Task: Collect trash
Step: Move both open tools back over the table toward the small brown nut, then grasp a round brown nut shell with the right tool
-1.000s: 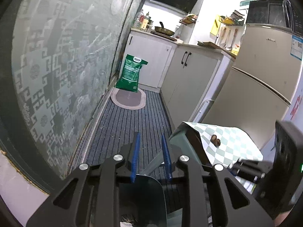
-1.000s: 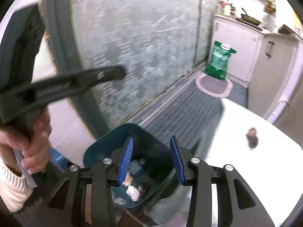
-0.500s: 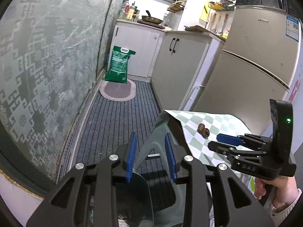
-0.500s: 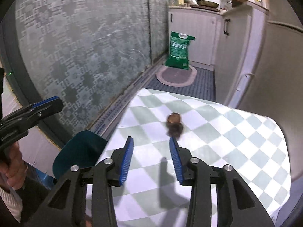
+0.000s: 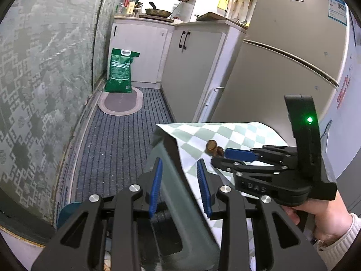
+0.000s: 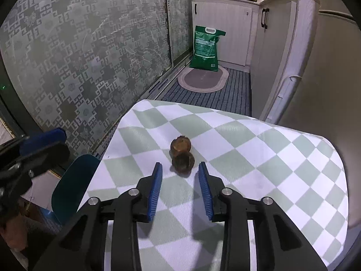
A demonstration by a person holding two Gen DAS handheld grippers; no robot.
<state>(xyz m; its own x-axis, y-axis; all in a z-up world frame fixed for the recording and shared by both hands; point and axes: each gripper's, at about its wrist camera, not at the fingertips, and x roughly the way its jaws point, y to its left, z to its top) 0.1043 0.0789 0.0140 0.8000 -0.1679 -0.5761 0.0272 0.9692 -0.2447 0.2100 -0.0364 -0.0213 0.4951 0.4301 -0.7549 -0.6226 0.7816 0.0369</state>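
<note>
**Closing in on brown scraps on the checked cloth**

Hovering over the checked tablecloth (image 6: pixel 259 158), the right gripper (image 6: pixel 179 180) points down at two brown scraps (image 6: pixel 182 154) touching each other, just ahead of its fingertips. Its jaws have just been closing; the gap is narrow, nothing between the pads. The left gripper (image 5: pixel 179 183) has just been opening slightly and stands partly apart, straddling a grey-green edge, contact unclear. A teal bin (image 6: pixel 72 187) sits left of the right gripper, below the cloth's edge.
</note>
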